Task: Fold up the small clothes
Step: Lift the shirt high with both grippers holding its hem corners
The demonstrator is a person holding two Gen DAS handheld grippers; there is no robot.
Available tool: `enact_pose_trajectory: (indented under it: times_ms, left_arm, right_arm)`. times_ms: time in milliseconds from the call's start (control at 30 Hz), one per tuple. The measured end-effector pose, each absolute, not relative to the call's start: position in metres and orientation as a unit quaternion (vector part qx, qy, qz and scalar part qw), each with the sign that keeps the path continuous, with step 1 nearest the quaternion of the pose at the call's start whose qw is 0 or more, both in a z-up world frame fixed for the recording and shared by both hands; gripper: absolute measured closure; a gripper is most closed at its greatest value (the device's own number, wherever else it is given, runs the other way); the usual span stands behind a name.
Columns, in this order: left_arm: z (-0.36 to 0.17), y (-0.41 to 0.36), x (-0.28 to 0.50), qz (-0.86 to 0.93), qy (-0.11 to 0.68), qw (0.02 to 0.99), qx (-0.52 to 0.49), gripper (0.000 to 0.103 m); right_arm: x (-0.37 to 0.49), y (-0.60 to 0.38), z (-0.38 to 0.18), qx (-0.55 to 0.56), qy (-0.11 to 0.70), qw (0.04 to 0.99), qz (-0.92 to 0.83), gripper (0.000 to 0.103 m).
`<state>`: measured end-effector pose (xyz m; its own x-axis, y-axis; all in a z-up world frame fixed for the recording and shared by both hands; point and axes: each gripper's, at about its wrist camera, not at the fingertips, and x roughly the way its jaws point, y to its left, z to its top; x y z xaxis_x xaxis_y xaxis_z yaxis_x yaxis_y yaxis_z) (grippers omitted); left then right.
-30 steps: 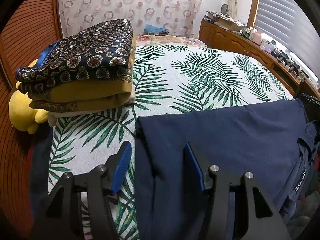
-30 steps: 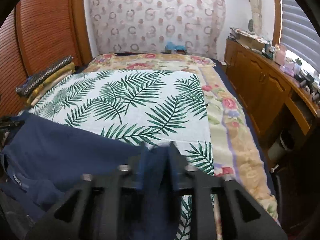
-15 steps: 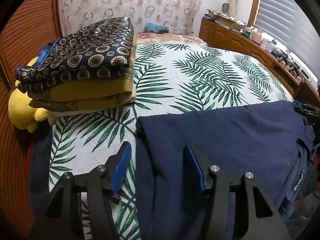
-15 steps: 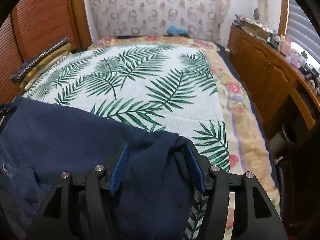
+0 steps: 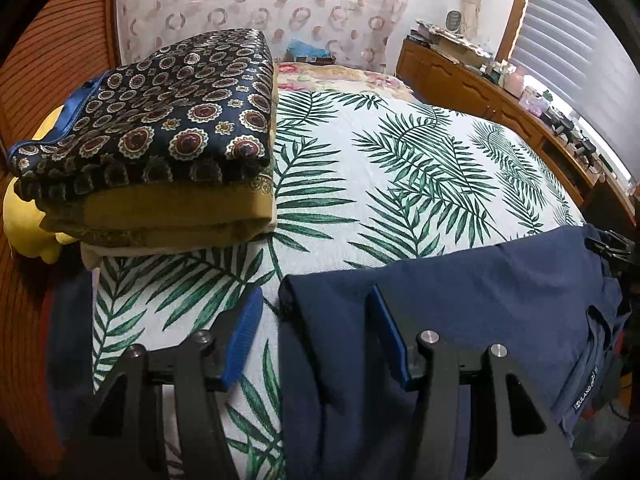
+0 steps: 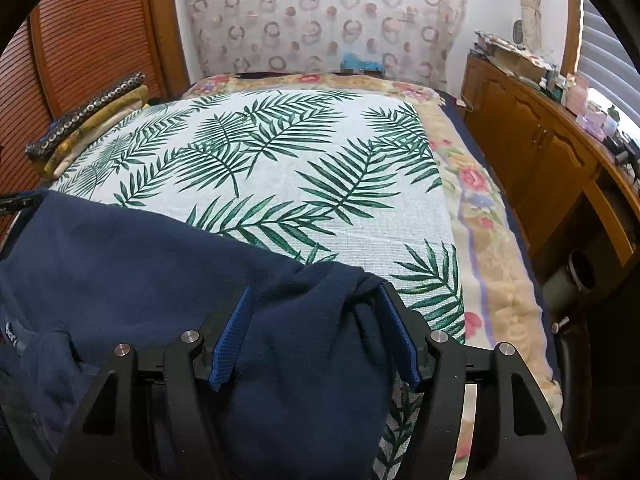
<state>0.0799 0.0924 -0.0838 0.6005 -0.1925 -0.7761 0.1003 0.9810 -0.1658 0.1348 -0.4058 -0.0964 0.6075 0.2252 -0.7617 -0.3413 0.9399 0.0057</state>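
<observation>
Nearest the left wrist camera, the left gripper (image 5: 316, 334) is hovering with its jaws standing fairly wide, straddling the left edge of the navy garment (image 5: 460, 304); the blue pads are not pressing on the cloth, and one is sitting over bare bedspread. In the right wrist view, the right gripper (image 6: 314, 336) is opening its jaws, and a bunched corner of the same garment is lying between them, slack and puckered rather than pinched.

The garment is lying across the near end of the bed, spread over the palm-leaf bedspread (image 6: 288, 168), with its lower part seeming to hang off the near edge, where a labelled hem is showing in the left view.

Farther back on the left side of the bed, a stack of folded clothes (image 5: 160, 152) is sitting, a dark medallion-print piece on top of a mustard one, with a yellow plush toy (image 5: 28, 220) tucked beside it. Beyond that are the floral blanket and the patterned curtain.

The risks, as I judge them: the released right corner is crumpled, so a fold made now would trap creases; the overhanging weight could drag the cloth off the bed; and the left jaws, closing where they are, might catch the bedspread along with the hem.
</observation>
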Motion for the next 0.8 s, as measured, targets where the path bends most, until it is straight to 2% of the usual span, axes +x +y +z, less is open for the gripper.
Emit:
enact_pose_trajectory:
  times_ms: [300,533,567,600,633,700,800]
  left_arm:
    - [-0.085,0.091,0.076,-0.085,0.432,0.897,-0.047,0.05]
    - [-0.086,0.081,0.071,-0.105,0.436,0.894,-0.022,0.073]
    - [-0.085,0.079,0.07,-0.11,0.437,0.892,-0.022,0.081]
    - [-0.085,0.078,0.069,-0.113,0.438,0.892,-0.022,0.087]
    - [-0.084,0.077,0.067,-0.116,0.439,0.89,-0.022,0.093]
    - [-0.078,0.074,0.06,-0.122,0.431,0.894,-0.023,0.095]
    - [-0.058,0.071,0.039,-0.125,0.388,0.913,-0.03,0.096]
  right_arm:
    - [0.135,-0.406,-0.096,-0.07,0.414,0.894,0.158,0.038]
    - [0.135,-0.406,-0.096,-0.071,0.412,0.895,0.157,0.038]
    - [0.134,-0.404,-0.096,-0.075,0.41,0.895,0.157,0.046]
    - [0.131,-0.401,-0.095,-0.08,0.407,0.894,0.169,0.059]
    - [0.13,-0.399,-0.094,-0.084,0.405,0.893,0.178,0.065]
    - [0.126,-0.396,-0.092,-0.082,0.408,0.889,0.191,0.086]
    - [0.114,-0.392,-0.082,-0.078,0.398,0.889,0.213,0.094]
